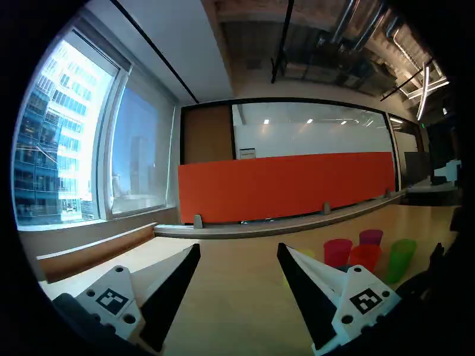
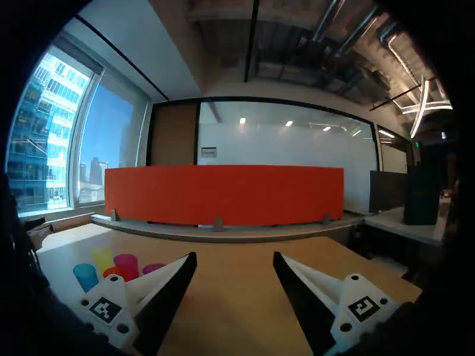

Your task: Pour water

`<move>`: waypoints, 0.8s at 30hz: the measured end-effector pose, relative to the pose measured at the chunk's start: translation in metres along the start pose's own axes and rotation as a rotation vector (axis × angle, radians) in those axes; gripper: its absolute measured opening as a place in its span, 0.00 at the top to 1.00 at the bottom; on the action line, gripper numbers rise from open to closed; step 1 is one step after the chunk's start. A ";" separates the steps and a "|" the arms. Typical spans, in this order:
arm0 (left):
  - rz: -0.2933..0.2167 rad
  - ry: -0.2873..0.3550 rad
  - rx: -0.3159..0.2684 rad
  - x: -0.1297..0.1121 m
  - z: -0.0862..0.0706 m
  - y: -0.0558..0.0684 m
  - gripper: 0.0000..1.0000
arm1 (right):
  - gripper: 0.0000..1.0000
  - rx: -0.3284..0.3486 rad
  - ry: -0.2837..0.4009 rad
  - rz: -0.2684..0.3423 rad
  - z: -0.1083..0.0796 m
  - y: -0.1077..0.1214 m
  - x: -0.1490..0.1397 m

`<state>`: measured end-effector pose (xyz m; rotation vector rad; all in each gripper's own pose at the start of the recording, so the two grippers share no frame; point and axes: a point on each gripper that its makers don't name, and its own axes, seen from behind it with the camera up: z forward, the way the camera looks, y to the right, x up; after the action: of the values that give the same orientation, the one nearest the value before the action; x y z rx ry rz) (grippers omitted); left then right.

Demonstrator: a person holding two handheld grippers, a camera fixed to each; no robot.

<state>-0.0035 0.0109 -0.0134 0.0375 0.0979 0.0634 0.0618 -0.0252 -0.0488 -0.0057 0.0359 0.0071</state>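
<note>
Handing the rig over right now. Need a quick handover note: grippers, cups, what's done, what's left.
Left gripper: open, empty, held above the wooden table.
Right gripper: open, empty, above the same table.
Coloured cups: upright in a tight cluster on the table. They sit right of the left gripper and left of the right gripper, so probably between the two. The green cup and blue cup are at the cluster's edges.
Done: nothing gripped, no pour started.
Left: grasp a cup and pour. Whether any cup holds water can't be told.
</note>
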 end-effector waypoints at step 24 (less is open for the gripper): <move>-0.061 -0.033 -0.015 -0.023 0.008 0.000 0.04 | 0.01 0.012 0.002 -0.023 0.000 -0.016 0.013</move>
<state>-0.0252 0.0092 -0.0031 0.0207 0.0651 0.0023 0.0751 -0.0410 -0.0492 0.0056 0.0376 -0.0165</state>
